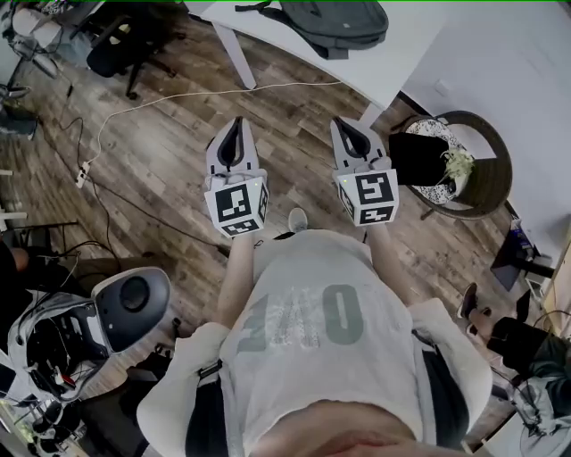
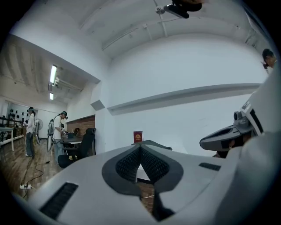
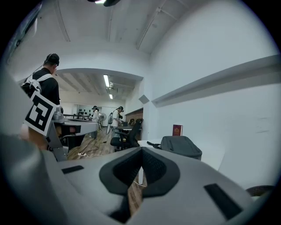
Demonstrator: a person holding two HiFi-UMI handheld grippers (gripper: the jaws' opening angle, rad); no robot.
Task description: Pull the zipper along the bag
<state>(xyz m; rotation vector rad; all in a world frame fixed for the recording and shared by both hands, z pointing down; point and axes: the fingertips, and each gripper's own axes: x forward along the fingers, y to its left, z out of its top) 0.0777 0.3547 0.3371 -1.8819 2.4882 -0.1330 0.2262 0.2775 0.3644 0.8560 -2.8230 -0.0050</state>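
Okay, both tools are up in the air in front of the person's chest, side by side and a little apart, pointing away over the wood-plank floor [image 1: 161, 134]. The left tongs [image 1: 236, 122] are clenched: its own view shows the ribbed dark pads [image 2: 129, 165] pressed flat against each other with nothing caught between them. Same story on the right tongs [image 1: 342, 123], which tip slightly downward, their pads [image 3: 126, 168] closed tight and empty. Neither tool is touching anything. The dark grey backpack [image 1: 343, 22] lies flat on the white bench [image 1: 401, 62] straight ahead, well beyond both tips and a touch nearer the right one, with a strap trailing off toward the left. From here the zipper is too small to pick out. In the right gripper view a small red book-like thing [image 3: 177, 130] stands upright just behind the backpack, against the white wall. Down on the floor, a white cable [image 1: 205, 94] snakes from under the bench across to a power strip [image 1: 82, 175] on the left, and a black office chair [image 1: 120, 45] sits at the upper left. Far down the room, in the left gripper view, two people [image 2: 59, 132] stand by other desks.
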